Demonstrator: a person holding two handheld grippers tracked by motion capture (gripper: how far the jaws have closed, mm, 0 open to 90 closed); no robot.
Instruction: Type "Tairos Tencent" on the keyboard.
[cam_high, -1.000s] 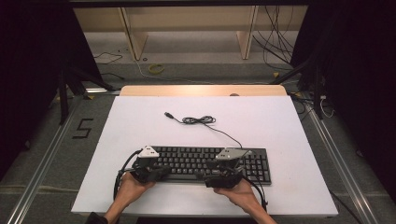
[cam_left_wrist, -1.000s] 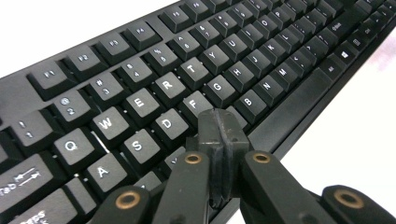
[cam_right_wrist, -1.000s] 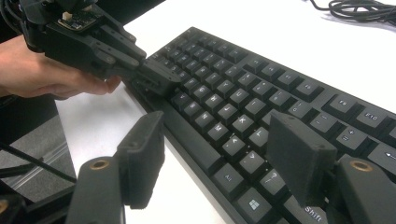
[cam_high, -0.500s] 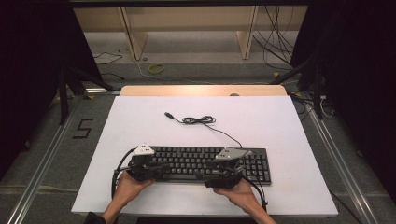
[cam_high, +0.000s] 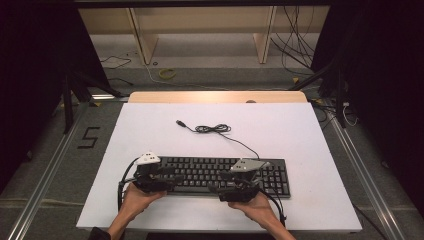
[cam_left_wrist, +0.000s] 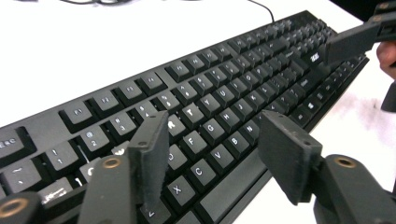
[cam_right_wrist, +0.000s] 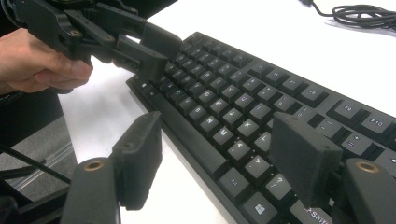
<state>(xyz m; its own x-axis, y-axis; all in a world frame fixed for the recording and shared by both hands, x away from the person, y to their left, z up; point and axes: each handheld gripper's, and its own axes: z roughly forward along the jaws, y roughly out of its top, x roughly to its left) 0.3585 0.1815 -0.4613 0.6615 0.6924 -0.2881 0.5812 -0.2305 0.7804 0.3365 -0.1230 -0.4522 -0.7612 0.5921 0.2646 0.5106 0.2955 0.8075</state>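
keyboard (cam_high: 215, 172) on table (cam_high: 310, 135) — near edge, coiled cable (cam_high: 212, 129) behind

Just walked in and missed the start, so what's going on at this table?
A person sits at the white table with tongs in each hand, both at the near edge of a black keyboard. The left tongs have just been opening and now stand open over the letter keys, gripping nothing. The right tongs are also open, astride the keyboard's front edge without pressing on it. The keyboard lies flat, and its cable lies coiled and unplugged on the table behind it.
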